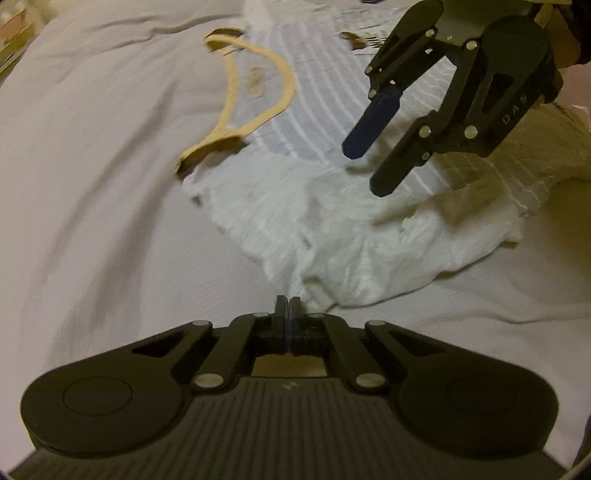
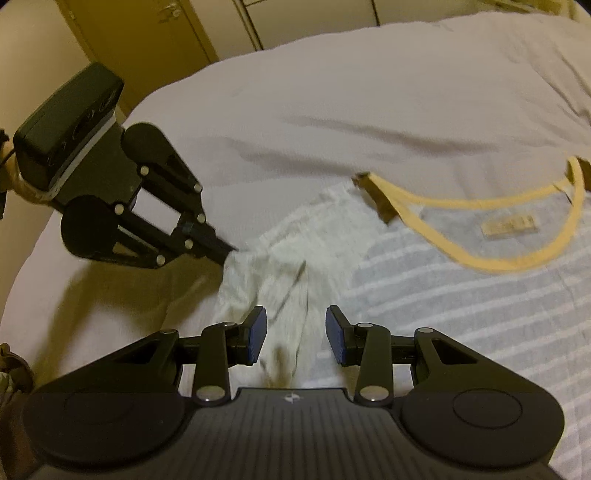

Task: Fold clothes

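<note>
Left hand-held gripper (image 1: 287, 301) jaws fully together at the shirt (image 2: 461, 295) sleeve edge; whether cloth is pinched is hidden. Right hand-held gripper (image 2: 295, 338) half open over the crumpled sleeve, gripping nothing. Shirt lies mid-frame on the bed (image 2: 332, 92), motion-blurred, cut off right. Bed bare beyond; cabinet (image 2: 147, 29) upper left.

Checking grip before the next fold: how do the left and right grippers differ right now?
The left gripper has its jaws shut, pinching the edge of the white shirt; the right gripper has its jaws open, holding nothing. The left sits at the shirt's edge; the right hovers over the sleeve. Both are black and angled down at the bed.
</note>
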Demonstrator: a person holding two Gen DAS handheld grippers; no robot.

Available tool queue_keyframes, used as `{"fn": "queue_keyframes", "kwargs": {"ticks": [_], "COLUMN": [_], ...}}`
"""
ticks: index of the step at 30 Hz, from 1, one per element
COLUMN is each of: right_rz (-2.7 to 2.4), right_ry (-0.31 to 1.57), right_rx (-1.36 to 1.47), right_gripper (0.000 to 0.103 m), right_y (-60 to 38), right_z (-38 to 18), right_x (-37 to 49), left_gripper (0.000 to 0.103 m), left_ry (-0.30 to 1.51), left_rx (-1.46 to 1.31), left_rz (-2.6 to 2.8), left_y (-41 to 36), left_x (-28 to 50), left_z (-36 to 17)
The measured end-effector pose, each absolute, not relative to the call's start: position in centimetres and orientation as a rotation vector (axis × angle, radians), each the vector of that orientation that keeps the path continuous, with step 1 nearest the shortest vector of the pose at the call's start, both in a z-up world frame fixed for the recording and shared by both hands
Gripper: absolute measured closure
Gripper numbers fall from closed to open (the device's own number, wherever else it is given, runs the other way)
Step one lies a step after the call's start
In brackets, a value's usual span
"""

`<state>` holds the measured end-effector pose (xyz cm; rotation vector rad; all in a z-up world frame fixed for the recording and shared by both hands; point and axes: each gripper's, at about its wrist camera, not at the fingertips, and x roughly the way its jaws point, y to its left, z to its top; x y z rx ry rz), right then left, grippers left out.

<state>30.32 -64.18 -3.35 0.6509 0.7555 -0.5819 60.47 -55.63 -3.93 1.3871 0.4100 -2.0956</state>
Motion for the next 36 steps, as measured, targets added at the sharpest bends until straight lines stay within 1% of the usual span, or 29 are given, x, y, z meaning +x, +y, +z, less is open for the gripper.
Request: {"fn": "queue_keyframes", "kwargs": {"ticks": [2,6,7,8,10,11,12,13,15,16,17,24,27,28,29,30,32,34,36], "right_rz": [-0.561,-0.529,-0.525,-0.521,-0.515,-0.513,-0.511,-0.508,-0.500,-0.499,-0.499,-0.522,-0.521,-0.520,-0.520,-0.521,-0.523,-0.527,-0.531], "right_ry": [0.750,0.755,0.753,0.750,0.756,0.761,0.767,0.772,0.775,0.773,0.773,0.771,0.773,0.774,0.771,0.768,0.763,0.756,0.750], "right_rx": [0.637,0.644,0.664,0.684,0.705,0.710,0.715,0.721,0.734,0.734,0.735,0.733,0.731,0.728,0.721,0.714,0.700,0.684,0.669], "right_gripper": [0.063,0.063,0.063,0.063,0.063,0.064,0.066,0.074,0.079,0.098,0.103,0.102,0.102,0.102,0.102,0.102,0.091,0.086,0.083], "right_y": [-64.7,-65.3,-65.4,-65.5,-65.6,-65.6,-65.6,-65.6,-65.3,-65.0,-64.8,-63.9,-63.7,-63.6,-63.7,-63.8,-64.0,-64.6,-65.3], "right_z": [-3.4,-4.1,-4.3,-4.6,-5.1,-5.4,-5.6,-5.9,-6.2,-6.2,-6.1,-5.6,-5.6,-5.6,-5.5,-5.4,-5.2,-5.1,-5.0], "right_x": [31.1,32.3,32.3,32.4,32.4,32.5,32.5,32.5,32.2,32.1,32.0,31.3,31.3,31.3,31.3,31.3,31.3,31.3,31.4], "left_gripper": [0.103,0.103,0.100,0.097,0.073,0.071,0.071,0.071,0.071,0.071,0.071,0.071,0.073,0.080,0.084,0.091,0.097,0.103,0.103], "left_ry": [0.436,0.419,0.414,0.379,0.308,0.260,0.225,0.205,0.171,0.157,0.136,0.086,0.066,0.087,0.102,0.105,0.105,0.112,0.141], "left_rx": [1.357,1.284,1.267,1.284,1.317,1.353,1.380,1.400,1.440,1.458,1.479,1.618,1.697,1.686,1.667,1.653,1.638,1.652,1.640], "left_rz": [-2.058,-2.058,-2.058,-2.079,-2.122,-2.142,-2.155,-2.165,-2.188,-2.200,-2.213,-2.275,-2.275,-2.273,-2.272,-2.268,-2.256,-2.242,-2.230], "left_y": [-55.4,-54.6,-54.4,-54.1,-53.6,-53.4,-53.2,-53.3,-53.3,-53.4,-53.3,-53.6,-53.5,-53.6,-53.7,-53.8,-53.8,-53.9,-53.9], "left_x": [61.0,61.2,61.3,60.8,60.0,59.5,59.1,58.7,58.0,57.7,57.4,56.1,55.9,55.9,56.0,56.1,56.2,56.4,56.7], "left_z": [-4.0,-3.5,-3.4,-3.5,-3.6,-3.7,-3.8,-4.0,-4.3,-4.6,-4.8,-5.2,-5.5,-5.4,-5.3,-5.1,-4.9,-4.9,-4.9]}}
